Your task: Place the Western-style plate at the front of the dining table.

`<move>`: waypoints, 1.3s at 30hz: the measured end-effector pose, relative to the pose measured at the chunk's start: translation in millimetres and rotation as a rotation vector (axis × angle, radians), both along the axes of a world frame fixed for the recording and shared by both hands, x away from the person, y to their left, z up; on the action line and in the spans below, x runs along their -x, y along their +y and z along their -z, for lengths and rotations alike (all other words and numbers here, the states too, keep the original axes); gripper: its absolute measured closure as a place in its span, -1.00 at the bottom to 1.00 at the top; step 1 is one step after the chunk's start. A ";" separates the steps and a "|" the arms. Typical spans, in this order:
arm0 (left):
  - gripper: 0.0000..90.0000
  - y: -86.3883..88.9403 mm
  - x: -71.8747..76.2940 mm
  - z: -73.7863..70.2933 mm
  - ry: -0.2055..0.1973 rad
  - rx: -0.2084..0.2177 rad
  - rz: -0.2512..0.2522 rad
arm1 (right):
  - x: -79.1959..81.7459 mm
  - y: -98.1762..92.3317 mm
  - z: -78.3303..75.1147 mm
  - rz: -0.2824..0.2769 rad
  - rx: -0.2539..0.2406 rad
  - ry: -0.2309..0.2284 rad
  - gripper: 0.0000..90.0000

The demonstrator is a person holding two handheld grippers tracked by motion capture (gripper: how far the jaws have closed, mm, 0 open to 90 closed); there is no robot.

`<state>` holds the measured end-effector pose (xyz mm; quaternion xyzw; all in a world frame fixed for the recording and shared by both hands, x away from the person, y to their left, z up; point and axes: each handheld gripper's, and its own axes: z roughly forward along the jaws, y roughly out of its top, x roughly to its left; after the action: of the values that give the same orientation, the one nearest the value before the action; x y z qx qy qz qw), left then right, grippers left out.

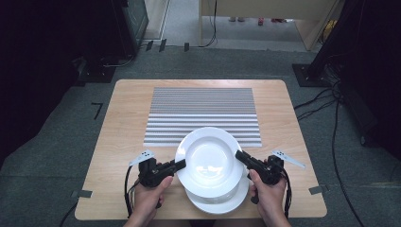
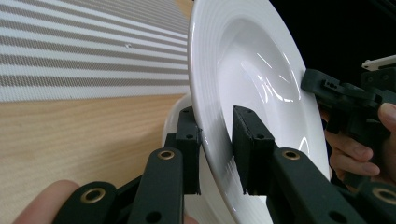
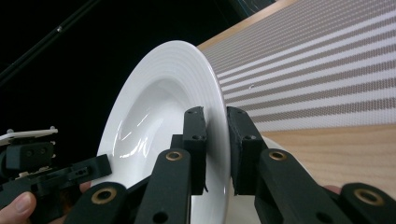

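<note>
1. Two tongs grip one white plate between them: the left tongs (image 1: pixel 181 164) are clamped on the plate's left rim, the right tongs (image 1: pixel 239 156) on its right rim.
2. From the left gripper view, the left tongs (image 2: pixel 215 140) have one jaw under the rim and one jaw over it, pressing on the rim from both sides. The right gripper view shows the right tongs (image 3: pixel 215 128) pinching the opposite rim in the same way.
3. Each of the tongs sits in a hand: the left hand (image 1: pixel 151 191) and the right hand (image 1: pixel 269 196) come in from the near edge of the surface.
4. The held plate (image 1: pixel 209 161) is a deep white one with a ridged rim. It is off the surface, above a second white plate (image 1: pixel 222 201).
5. That lower plate lies flat near the near edge of the surface, and its near rim sticks out from under the held one. Whether the two plates touch I cannot tell.
6. Just beyond the plates lies a grey-and-white striped mat (image 1: pixel 203 113), in the middle of the surface toward the far side. The far rim of the held plate overlaps the near edge of the mat in the high view.
7. The wooden surface (image 1: pixel 123 123) carries all of this and stands on a grey carpeted floor (image 1: pixel 56 137).
</note>
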<state>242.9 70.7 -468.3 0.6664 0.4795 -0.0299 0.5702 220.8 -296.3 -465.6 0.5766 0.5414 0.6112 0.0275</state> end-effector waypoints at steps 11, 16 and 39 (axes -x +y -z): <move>0.64 8.8 -25.4 -12.1 -0.017 -0.011 -0.023 | -27.0 9.2 -12.2 -0.025 -0.002 -0.026 0.80; 0.63 12.6 -41.7 -16.3 -0.021 -0.007 -0.047 | -42.7 14.2 -20.0 -0.032 0.007 -0.035 0.81; 0.64 14.2 -111.7 -27.3 -0.005 -0.002 -0.108 | -111.3 21.2 -34.1 -0.034 0.015 -0.045 0.82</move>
<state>354.6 85.0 -441.0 0.6401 0.5134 0.0029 0.5716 332.1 -275.1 -431.5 0.5530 0.5551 0.6204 0.0336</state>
